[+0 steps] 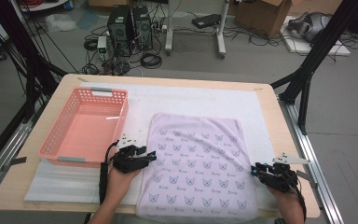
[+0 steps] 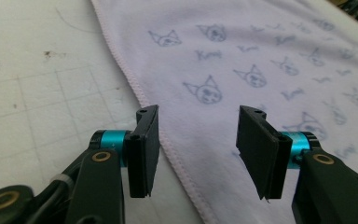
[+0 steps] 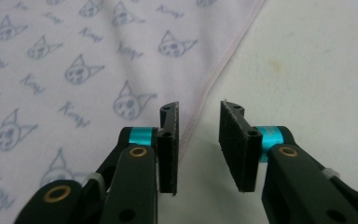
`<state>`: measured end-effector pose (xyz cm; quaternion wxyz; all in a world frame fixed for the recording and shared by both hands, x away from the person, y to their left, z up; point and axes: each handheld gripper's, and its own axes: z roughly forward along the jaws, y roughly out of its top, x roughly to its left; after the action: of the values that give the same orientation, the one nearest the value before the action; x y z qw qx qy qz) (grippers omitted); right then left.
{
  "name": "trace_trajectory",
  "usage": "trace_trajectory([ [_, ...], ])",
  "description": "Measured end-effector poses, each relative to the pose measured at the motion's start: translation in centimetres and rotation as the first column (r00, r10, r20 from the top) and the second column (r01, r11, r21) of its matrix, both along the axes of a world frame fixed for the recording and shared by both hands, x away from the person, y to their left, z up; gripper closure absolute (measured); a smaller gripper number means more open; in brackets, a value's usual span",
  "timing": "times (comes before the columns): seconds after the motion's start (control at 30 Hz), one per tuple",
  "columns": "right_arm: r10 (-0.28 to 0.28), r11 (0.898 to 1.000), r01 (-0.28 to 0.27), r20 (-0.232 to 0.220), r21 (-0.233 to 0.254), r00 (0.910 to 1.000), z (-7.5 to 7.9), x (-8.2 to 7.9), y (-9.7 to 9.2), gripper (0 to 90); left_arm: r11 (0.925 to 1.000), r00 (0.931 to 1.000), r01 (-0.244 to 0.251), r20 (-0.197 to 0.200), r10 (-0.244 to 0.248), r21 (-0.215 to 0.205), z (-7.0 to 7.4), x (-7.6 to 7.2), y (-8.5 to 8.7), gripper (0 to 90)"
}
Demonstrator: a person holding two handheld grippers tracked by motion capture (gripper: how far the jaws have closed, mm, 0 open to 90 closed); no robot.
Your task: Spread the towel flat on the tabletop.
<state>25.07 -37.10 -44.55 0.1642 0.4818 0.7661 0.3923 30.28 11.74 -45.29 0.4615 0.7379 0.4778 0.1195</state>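
Both grippers (image 1: 154,157) (image 1: 253,171) gape (low)

The only lettering in view stands on the lilac towel (image 1: 196,163). Its print repeats a short cursive word between the outlined cat-face motifs (the two alternate in staggered rows). In the right gripper view the word is largest (image 3: 74,115) and begins with a capital K, followed by roughly four small letters and a final stroke like an exclamation mark; the exact spelling cannot be confirmed. In the left gripper view the same word (image 2: 208,55) appears blurred, with only its opening letters "Ku" suggested. In the high view the print is too small to read.
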Motion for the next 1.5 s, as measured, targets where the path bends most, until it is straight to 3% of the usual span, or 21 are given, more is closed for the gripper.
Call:
trace_trajectory([
  [0.03,-0.005,1.000,0.005,0.008,0.006,1.0000,0.1,0.1,0.0,67.3,0.9999,0.9996,-0.003,-0.026,0.003,0.011,-0.1,0.4,-0.2,51.7],
  [0.1,-0.011,1.000,0.010,0.022,0.015,0.9997,0.3,0.4,-0.1,67.1,0.9987,0.9999,-0.012,-0.012,0.013,0.049,0.0,0.5,-0.6,60.4],
  [0.17,-0.015,1.000,0.015,0.033,0.013,0.9993,0.3,0.6,-0.1,66.4,0.9922,0.9991,-0.039,0.022,0.036,0.118,0.0,0.4,-0.9,73.8],
  [0.23,-0.019,1.000,0.019,0.032,0.015,0.9993,0.4,1.2,-0.1,65.8,0.9942,0.9995,-0.029,0.012,0.028,0.103,0.0,0.5,-0.7,85.6],
  [0.33,-0.024,1.000,0.024,0.039,0.009,0.9989,0.5,2.5,0.0,65.9,0.9895,0.9986,-0.047,0.032,0.042,0.137,0.2,0.0,-0.7,86.4],
  [0.43,-0.034,0.999,0.033,0.052,0.005,0.9981,0.8,4.3,0.1,66.3,0.9916,0.9983,-0.056,0.022,0.054,0.117,0.1,-0.4,0.2,86.5],
  [0.63,-0.043,0.998,0.045,0.063,-0.036,0.9971,1.8,8.9,1.0,63.0,0.9950,0.9988,-0.048,0.019,0.046,0.087,0.1,-1.1,0.9,84.8],
  [0.73,-0.044,0.996,0.047,0.051,-0.073,0.9977,1.8,11.4,1.5,62.2,0.9984,0.9993,-0.036,0.013,0.035,0.043,0.1,-0.9,1.0,68.9],
  [0.9,-0.080,0.994,0.082,0.033,-0.067,0.9963,1.0,15.0,2.2,62.5,0.9999,0.9980,0.011,0.062,-0.011,-0.003,0.2,-0.8,1.0,54.0],
  [1.07,-0.079,0.995,0.079,0.007,-0.067,0.9969,-0.1,17.6,3.3,65.2,0.9979,0.9942,0.054,0.095,-0.050,-0.036,0.3,-0.8,0.8,51.4],
  [1.13,-0.079,0.995,0.080,0.013,-0.067,0.9968,-0.2,18.1,3.6,82.5,0.9972,0.9930,0.063,0.103,-0.059,-0.039,0.4,-0.8,0.8,51.0],
  [1.17,-0.066,0.996,0.067,0.012,-0.065,0.9977,-0.3,18.4,3.7,85.8,0.9968,0.9925,0.066,0.106,-0.061,-0.045,0.4,-0.8,0.9,50.4],
  [1.23,-0.089,0.988,0.093,0.039,-0.124,0.9953,-0.1,18.7,4.0,87.3,0.9958,0.9912,0.071,0.116,-0.064,-0.058,0.4,-0.8,0.9,50.1],
  [1.3,-0.133,0.969,0.146,0.082,-0.197,0.9878,-0.1,19.0,4.1,87.4,0.9955,0.9906,0.072,0.121,-0.064,-0.061,0.5,-0.8,0.9,49.9],
  [1.33,-0.159,0.965,0.175,0.095,-0.196,0.9828,-0.3,19.1,3.9,87.3,0.9956,0.9894,0.077,0.127,-0.070,-0.054,0.5,-0.8,0.9,49.2],
  [1.4,-0.187,0.969,0.199,0.088,-0.146,0.9783,-0.5,19.2,3.6,83.4,0.9950,0.9872,0.085,0.140,-0.077,-0.053,0.4,-0.8,0.8,49.0],
  [1.47,-0.220,0.966,0.228,0.076,-0.120,0.9725,-0.3,19.1,3.4,67.9,0.9940,0.9834,0.095,0.160,-0.085,-0.055,0.4,-0.7,0.9,49.4],
  [1.5,-0.214,0.970,0.221,0.065,-0.106,0.9745,-0.2,19.0,3.2,66.8,0.9928,0.9799,0.104,0.177,-0.093,-0.058,0.4,-0.7,0.8,50.5],
])
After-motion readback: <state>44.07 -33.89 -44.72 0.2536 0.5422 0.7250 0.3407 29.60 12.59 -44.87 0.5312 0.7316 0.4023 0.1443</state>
